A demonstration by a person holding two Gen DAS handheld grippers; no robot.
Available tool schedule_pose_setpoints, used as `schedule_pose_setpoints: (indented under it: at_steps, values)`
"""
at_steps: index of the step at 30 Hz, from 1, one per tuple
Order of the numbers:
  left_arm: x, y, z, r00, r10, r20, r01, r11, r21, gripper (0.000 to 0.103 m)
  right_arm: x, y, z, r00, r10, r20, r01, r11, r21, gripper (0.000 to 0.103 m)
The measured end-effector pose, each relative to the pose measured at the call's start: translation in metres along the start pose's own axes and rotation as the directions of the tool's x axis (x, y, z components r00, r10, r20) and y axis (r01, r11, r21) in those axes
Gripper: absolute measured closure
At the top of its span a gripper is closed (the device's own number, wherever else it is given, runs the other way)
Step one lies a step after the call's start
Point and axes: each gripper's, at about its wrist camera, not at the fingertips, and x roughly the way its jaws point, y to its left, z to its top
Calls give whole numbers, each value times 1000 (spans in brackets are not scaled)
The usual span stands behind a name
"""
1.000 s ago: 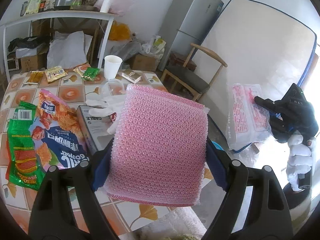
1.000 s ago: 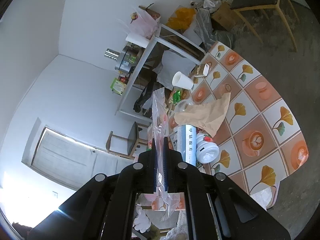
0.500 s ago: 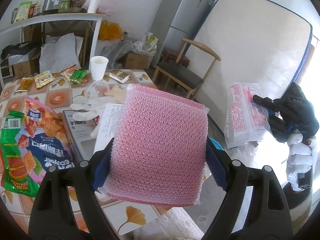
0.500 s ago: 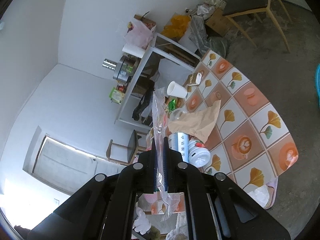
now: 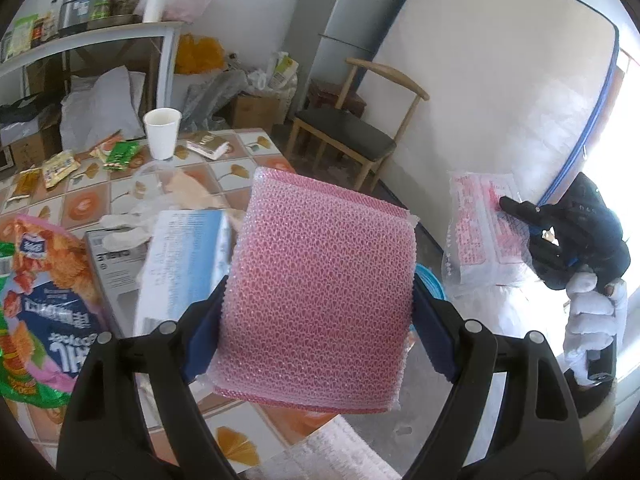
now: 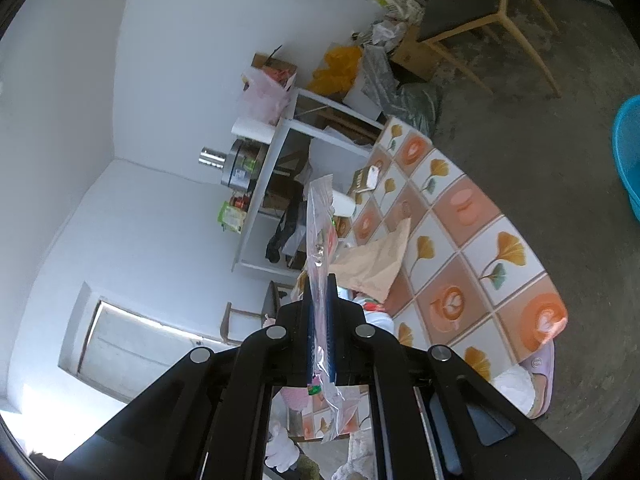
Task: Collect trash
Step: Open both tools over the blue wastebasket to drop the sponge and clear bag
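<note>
My left gripper (image 5: 318,304) is shut on a pink bubble-wrap pad (image 5: 320,284) and holds it in the air past the table's right edge. My right gripper (image 6: 319,292) is shut on a clear plastic bag with red print (image 6: 318,240), seen edge-on. In the left wrist view the same bag (image 5: 480,224) hangs from the right gripper (image 5: 520,216) at the far right, held by a white-gloved hand. A blue basin shows on the floor behind the pad (image 5: 430,280) and at the edge of the right wrist view (image 6: 628,152).
The tiled table (image 5: 92,200) holds snack bags (image 5: 44,280), a grey box (image 5: 116,256), a white-and-blue box (image 5: 184,256), a paper cup (image 5: 162,132), brown paper (image 6: 372,264) and small wrappers. A wooden chair (image 5: 352,136), fridge and mattress stand beyond. A slipper (image 6: 536,364) lies on the floor.
Both grippers have moved away from the table to the right with their loads. The table has slid left in the left view, and the blue basin has come into sight.
</note>
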Motion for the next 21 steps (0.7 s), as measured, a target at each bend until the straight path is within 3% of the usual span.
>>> schedule_pose_setpoints:
  at_steps: [6, 11, 17, 21]
  values:
    - [24, -23, 9, 999, -38, -34, 39, 999, 32, 23, -30, -33, 9, 998, 4, 56, -7, 999, 48, 98]
    - [59, -49, 21, 987, -126, -96, 132, 989, 59, 23, -65, -58, 13, 990, -25, 138, 13, 996, 84, 98]
    - [117, -109, 32, 954, -221, -203, 253, 956, 149, 23, -113, -95, 18, 962, -108, 249, 73, 987, 146, 98]
    - [166, -149, 35, 916, -271, -294, 329, 929, 169, 23, -140, -124, 26, 933, -177, 312, 118, 973, 197, 98]
